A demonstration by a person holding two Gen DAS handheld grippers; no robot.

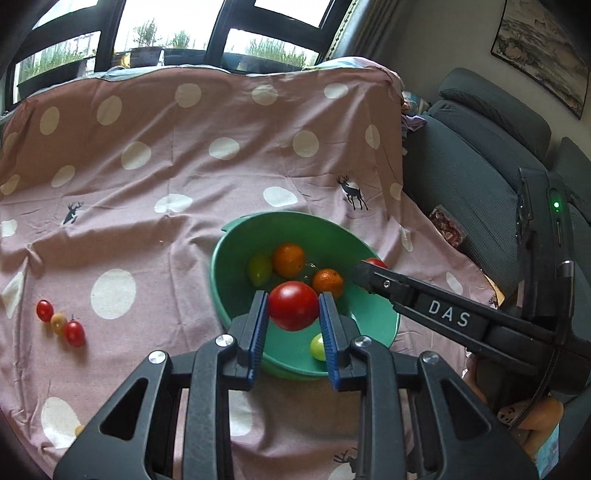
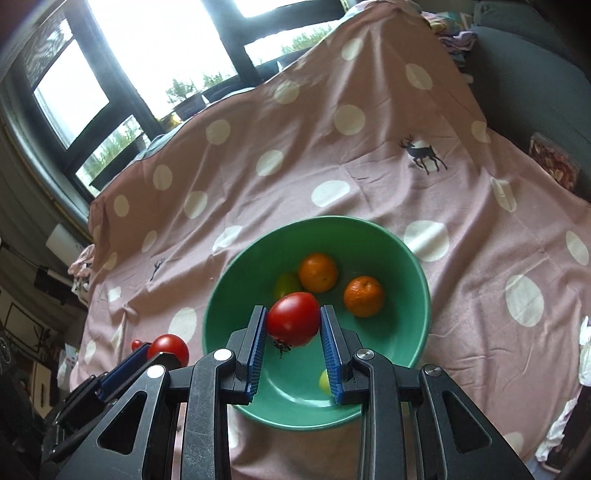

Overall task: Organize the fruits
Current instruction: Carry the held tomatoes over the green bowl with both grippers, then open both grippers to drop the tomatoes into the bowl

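Tomato [image 1: 293,305] pinched in left tool [image 1: 293,312], right tool [image 2: 293,325] pinching another tomato [image 2: 293,318], above green bowl [image 2: 402,332]

Bright black-framed windows [image 1: 173,33], grey sofa [image 1: 476,147], framed picture [image 1: 543,51].

Table's covered with a pink cloth [image 1: 184,177] with white dots and little deer. Sitting right on it: a green bowl [image 1: 221,280] near the front right corner, and three cherry tomatoes [image 1: 61,323] touching in a row by the left edge.
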